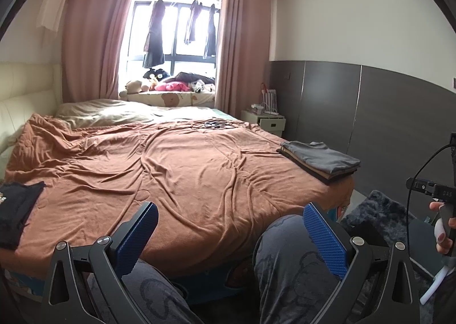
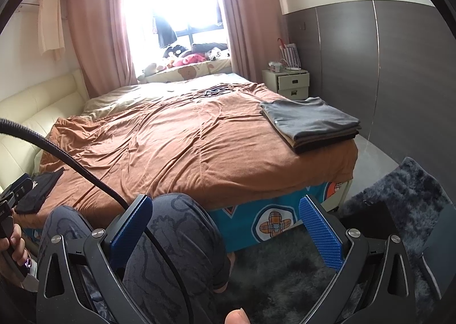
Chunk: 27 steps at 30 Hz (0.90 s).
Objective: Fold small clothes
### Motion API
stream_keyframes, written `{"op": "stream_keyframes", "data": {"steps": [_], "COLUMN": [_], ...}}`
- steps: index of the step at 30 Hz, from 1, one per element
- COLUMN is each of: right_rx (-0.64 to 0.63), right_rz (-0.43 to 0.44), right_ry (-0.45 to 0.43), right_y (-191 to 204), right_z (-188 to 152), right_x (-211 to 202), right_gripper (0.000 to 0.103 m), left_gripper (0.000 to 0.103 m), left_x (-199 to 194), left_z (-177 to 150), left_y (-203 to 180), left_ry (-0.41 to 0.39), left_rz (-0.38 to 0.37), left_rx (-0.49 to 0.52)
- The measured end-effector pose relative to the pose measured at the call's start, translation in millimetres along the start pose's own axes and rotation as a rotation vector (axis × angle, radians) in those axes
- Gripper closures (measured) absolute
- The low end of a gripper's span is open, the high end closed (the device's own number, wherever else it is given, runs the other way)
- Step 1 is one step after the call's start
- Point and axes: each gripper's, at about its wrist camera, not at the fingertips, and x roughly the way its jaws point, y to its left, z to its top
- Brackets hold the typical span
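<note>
A stack of folded clothes (image 1: pixel 320 160) with a grey piece on top sits at the bed's near right corner, also in the right wrist view (image 2: pixel 310 123). A black garment (image 1: pixel 15 210) lies at the bed's left edge, seen as well from the right (image 2: pixel 40 191). My left gripper (image 1: pixel 230 214) is open and empty, held low in front of the bed above the person's knees (image 1: pixel 290 255). My right gripper (image 2: pixel 226 207) is open too, with nothing between its blue pads (image 2: pixel 320 234), over a knee (image 2: pixel 182 235) and the rug.
The bed is covered by a rumpled brown blanket (image 1: pixel 176 164). A dark shaggy rug (image 2: pixel 285 281) lies on the floor. A small nightstand (image 2: pixel 293 83) stands by the grey wall panels. Black cables (image 1: pixel 215 124) lie at the blanket's far end. Plush toys crowd the windowsill (image 1: pixel 168 86).
</note>
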Motion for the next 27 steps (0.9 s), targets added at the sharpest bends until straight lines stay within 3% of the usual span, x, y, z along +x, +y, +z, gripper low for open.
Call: {"op": "stream_keyframes", "data": {"steps": [27], "right_rx": [0.002], "right_rz": [-0.007], "right_ry": [-0.011], "right_y": [-2.7], "right_z": [-4.1], "right_x": [-2.4], "right_gripper": [0.000], "left_gripper": [0.001], "left_x": [-8.2], "left_z": [-0.7], "left_y": [2.2], "left_ry": [-0.009], "left_rz": [0.005], "left_rx": [0.004]}}
